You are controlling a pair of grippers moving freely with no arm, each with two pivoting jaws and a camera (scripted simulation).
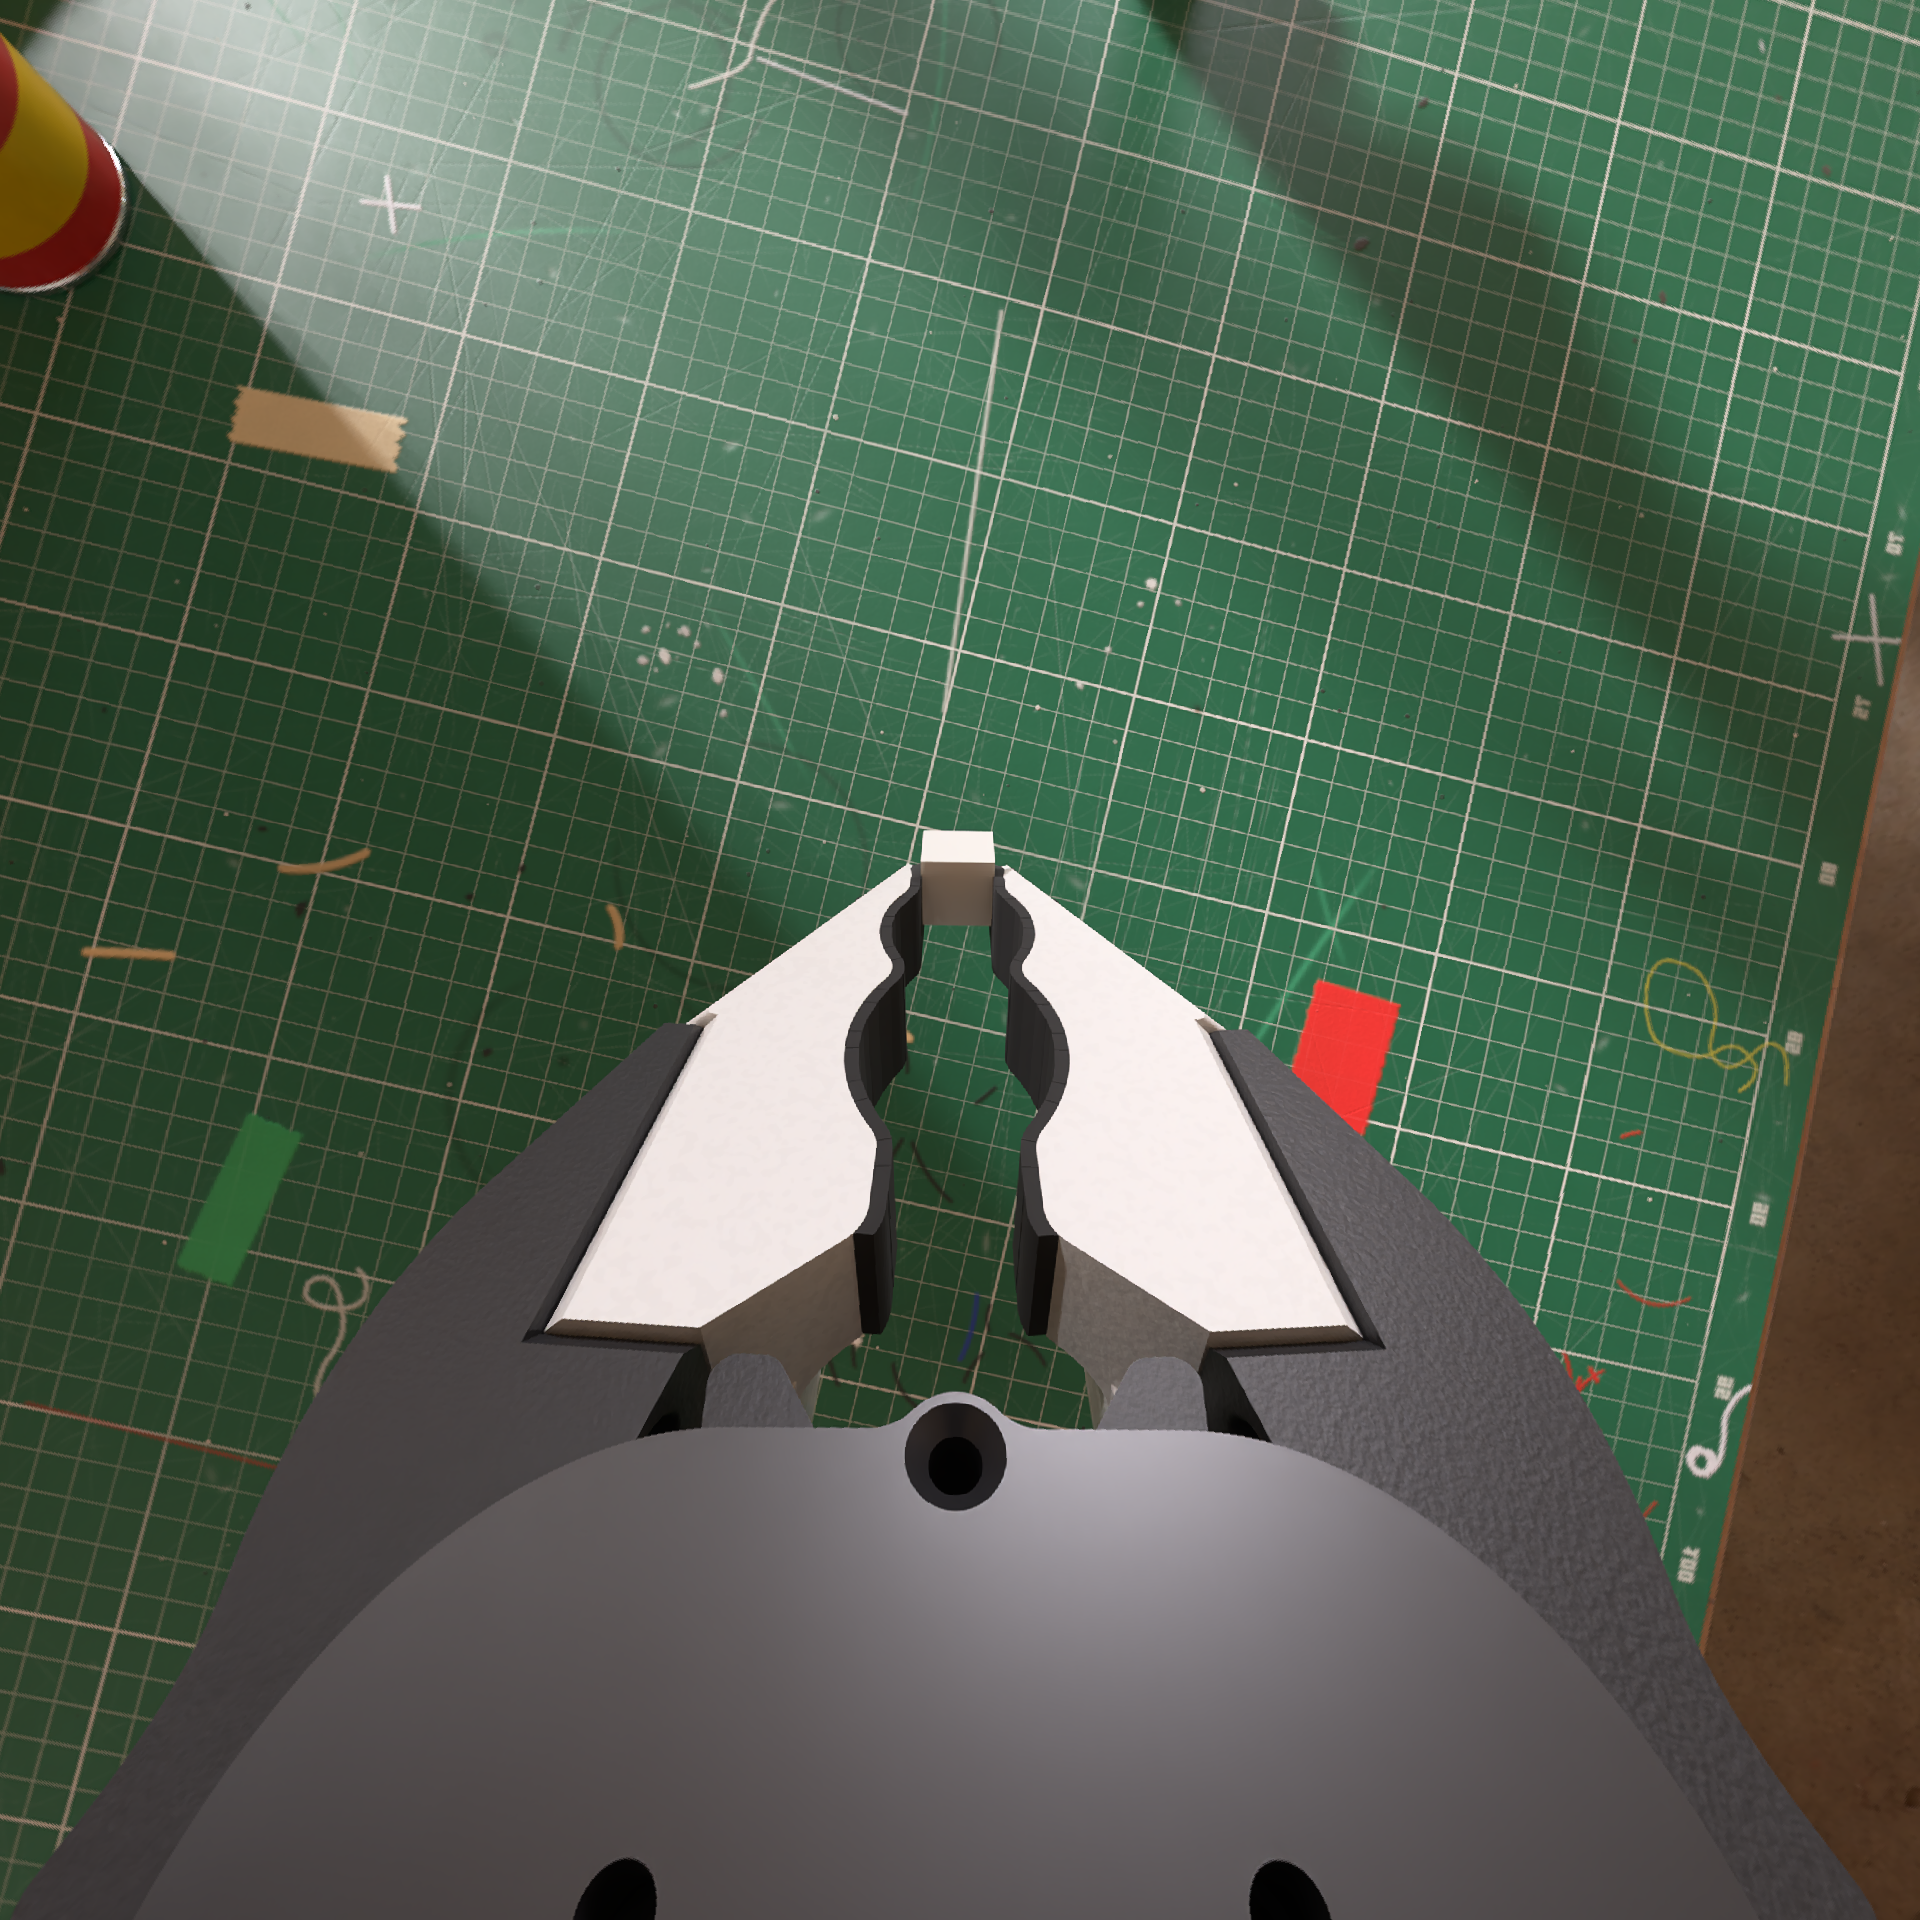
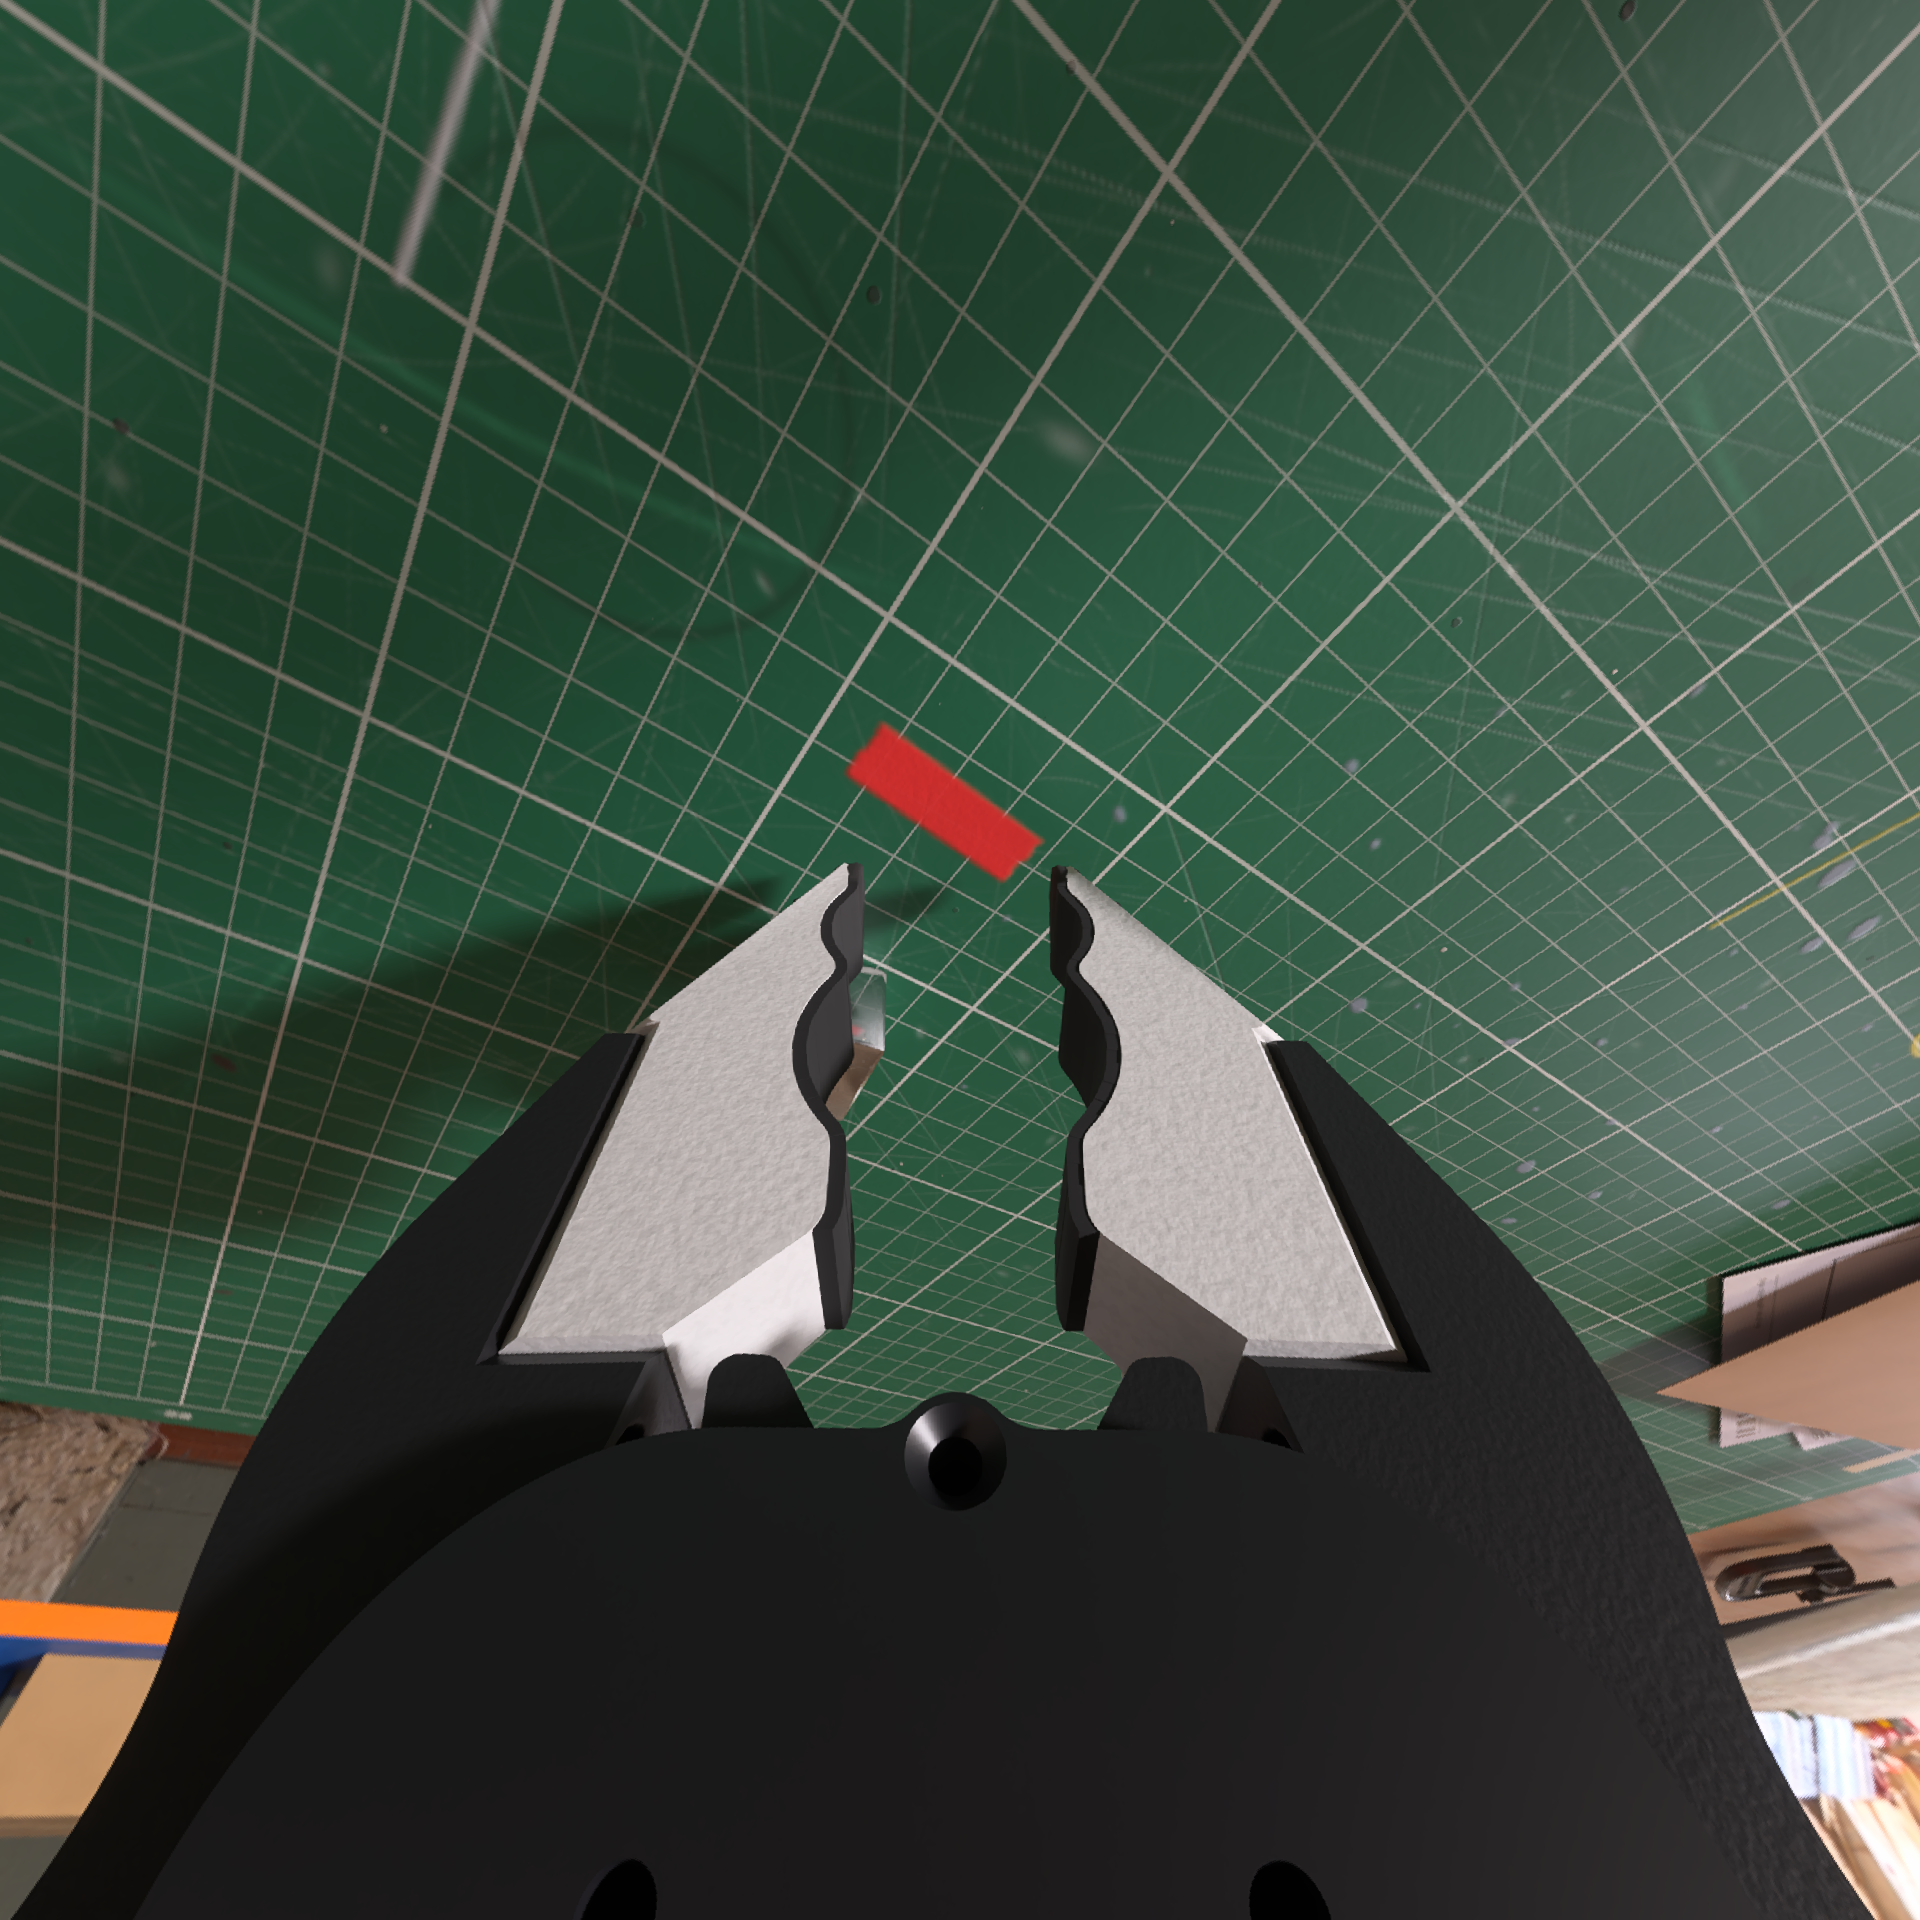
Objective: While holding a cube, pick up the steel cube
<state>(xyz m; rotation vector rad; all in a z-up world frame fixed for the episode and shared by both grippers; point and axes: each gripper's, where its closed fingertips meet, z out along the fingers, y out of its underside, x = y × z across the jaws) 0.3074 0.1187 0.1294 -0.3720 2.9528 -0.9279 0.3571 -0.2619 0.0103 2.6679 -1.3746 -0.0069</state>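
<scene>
In the left wrist view, my left gripper is shut on a small white cube, pinched at the very fingertips above the green cutting mat. In the right wrist view, my right gripper is open and empty, close above the mat. A small shiny steel cube lies on the mat just inside the left finger, which hides most of it. There is a wide gap between the cube and the right finger.
A red and yellow can stands at the far left. Flat tape strips lie on the mat: tan, green, red, the red one also ahead of my right gripper. The mat's edge meets brown tabletop. A cardboard box sits at the right.
</scene>
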